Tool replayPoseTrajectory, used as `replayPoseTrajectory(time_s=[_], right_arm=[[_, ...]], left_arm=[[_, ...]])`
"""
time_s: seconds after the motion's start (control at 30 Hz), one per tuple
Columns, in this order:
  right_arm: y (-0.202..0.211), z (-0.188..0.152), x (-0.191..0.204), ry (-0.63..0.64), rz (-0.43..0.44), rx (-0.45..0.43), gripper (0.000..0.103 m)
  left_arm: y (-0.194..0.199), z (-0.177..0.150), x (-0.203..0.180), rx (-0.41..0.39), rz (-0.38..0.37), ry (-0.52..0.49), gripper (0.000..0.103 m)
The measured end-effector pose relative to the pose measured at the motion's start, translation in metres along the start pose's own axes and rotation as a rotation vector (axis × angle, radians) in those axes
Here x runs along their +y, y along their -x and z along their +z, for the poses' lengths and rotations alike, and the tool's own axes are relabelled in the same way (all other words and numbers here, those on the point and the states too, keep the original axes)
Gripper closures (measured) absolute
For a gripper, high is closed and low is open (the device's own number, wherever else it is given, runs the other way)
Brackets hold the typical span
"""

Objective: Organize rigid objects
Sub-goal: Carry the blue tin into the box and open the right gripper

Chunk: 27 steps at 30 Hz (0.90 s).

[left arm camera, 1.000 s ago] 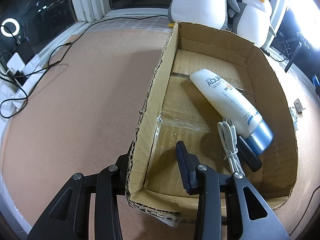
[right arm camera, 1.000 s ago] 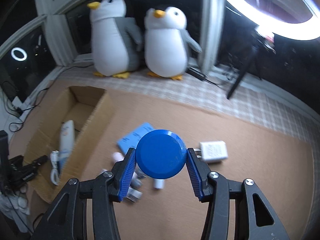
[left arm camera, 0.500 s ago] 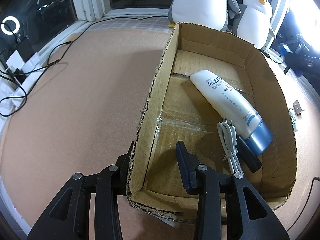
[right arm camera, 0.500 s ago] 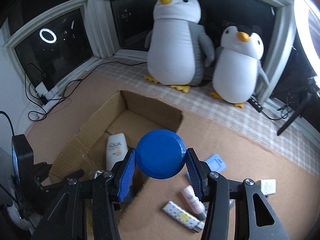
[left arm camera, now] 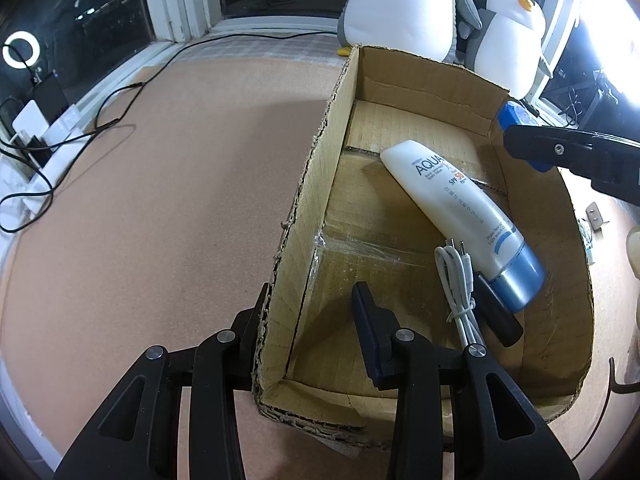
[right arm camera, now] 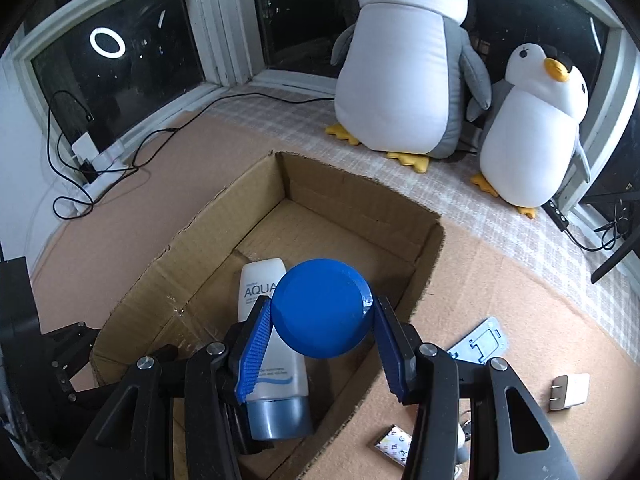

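Observation:
An open cardboard box (left arm camera: 532, 184) (right arm camera: 224, 220) lies on the cork mat. In it are a white AQUA sunscreen tube (left arm camera: 460, 200) (right arm camera: 260, 292), a coiled white cable (left arm camera: 460, 284) and a black item (left arm camera: 496, 308). My left gripper (left arm camera: 308, 312) straddles the box's left wall near the front corner, one finger outside and one inside, shut on the wall. My right gripper (right arm camera: 320, 344) is shut on a round blue disc (right arm camera: 322, 308) and hovers above the box's right side. It also shows in the left wrist view, where the right gripper (left arm camera: 560, 148) reaches over the far right wall.
Two plush penguins (right arm camera: 400, 64) (right arm camera: 532, 128) stand behind the box on the checked sill. Right of the box lie a blue card pack (right arm camera: 478, 344), a white charger (right arm camera: 568, 392) and a small patterned item (right arm camera: 394, 444). Black cables (left arm camera: 80, 136) and a power strip run along the left.
My right gripper has carried the blue disc leftward from over the loose items to above the box, entering the left wrist view. The left gripper has stayed still on the wall.

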State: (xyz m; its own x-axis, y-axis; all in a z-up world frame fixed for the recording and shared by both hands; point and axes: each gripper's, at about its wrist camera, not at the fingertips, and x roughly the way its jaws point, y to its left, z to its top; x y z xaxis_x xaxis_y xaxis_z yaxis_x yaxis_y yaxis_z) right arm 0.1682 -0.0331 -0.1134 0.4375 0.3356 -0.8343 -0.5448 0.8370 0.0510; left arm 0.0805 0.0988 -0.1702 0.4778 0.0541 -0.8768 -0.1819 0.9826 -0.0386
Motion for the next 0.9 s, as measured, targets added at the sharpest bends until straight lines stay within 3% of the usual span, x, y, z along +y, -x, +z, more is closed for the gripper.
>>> replayPoseTrajectory(time_s=[0.9], right_arm=[[0.02, -0.008, -0.011, -0.02, -0.007, -0.018, 0.056]], left_arm=[[0.0, 0.0, 0.0, -0.002, 0.0, 0.0, 0.066]])
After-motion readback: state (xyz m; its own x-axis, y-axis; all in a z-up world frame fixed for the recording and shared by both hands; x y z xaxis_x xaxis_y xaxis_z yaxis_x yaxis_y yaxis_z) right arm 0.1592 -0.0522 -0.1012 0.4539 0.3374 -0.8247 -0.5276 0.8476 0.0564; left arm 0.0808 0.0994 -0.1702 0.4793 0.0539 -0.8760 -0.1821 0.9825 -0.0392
